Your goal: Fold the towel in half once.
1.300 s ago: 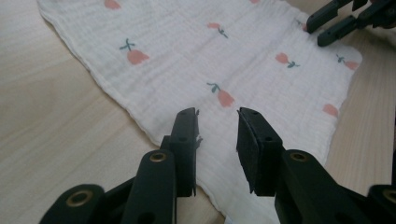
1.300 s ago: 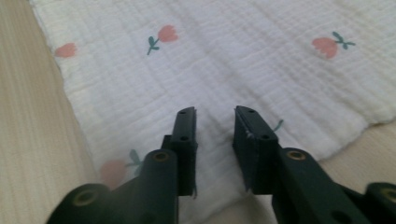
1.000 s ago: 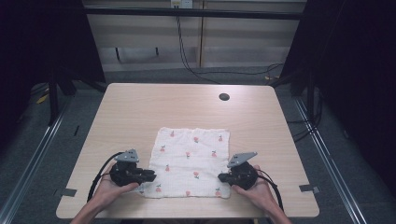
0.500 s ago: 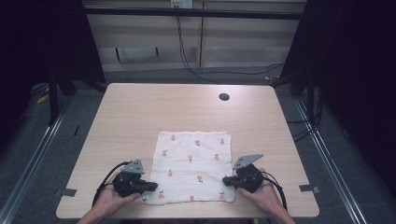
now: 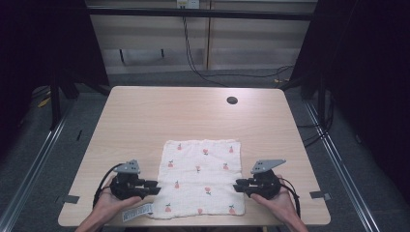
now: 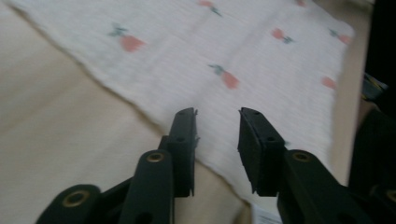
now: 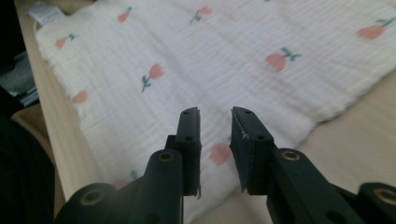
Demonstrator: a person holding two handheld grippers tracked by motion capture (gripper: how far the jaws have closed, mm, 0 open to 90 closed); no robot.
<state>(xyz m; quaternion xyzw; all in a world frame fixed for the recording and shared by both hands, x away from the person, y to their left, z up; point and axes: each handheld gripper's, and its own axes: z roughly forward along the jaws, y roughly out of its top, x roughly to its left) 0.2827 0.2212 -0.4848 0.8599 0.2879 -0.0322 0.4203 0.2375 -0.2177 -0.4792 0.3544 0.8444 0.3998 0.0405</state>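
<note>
Both tongs parted at the cloth's near edges

The cloth (image 5: pixel 202 178) lies flat on the desk (image 5: pixel 145 121) between the left tongs (image 5: pixel 153 186) and right tongs (image 5: pixel 238 185), each with jaws apart and empty. Its long axis runs away from the tongs, toward the far desk edge (only slightly longer than wide). A shallow bite could likely pinch just the hem, letting thin fabric slip free or bunch.

A lab: bare table (image 5: pixel 145 116) between dark curtains (image 5: pixel 367 72), cables (image 5: pixel 193 53) trailing behind.
</note>
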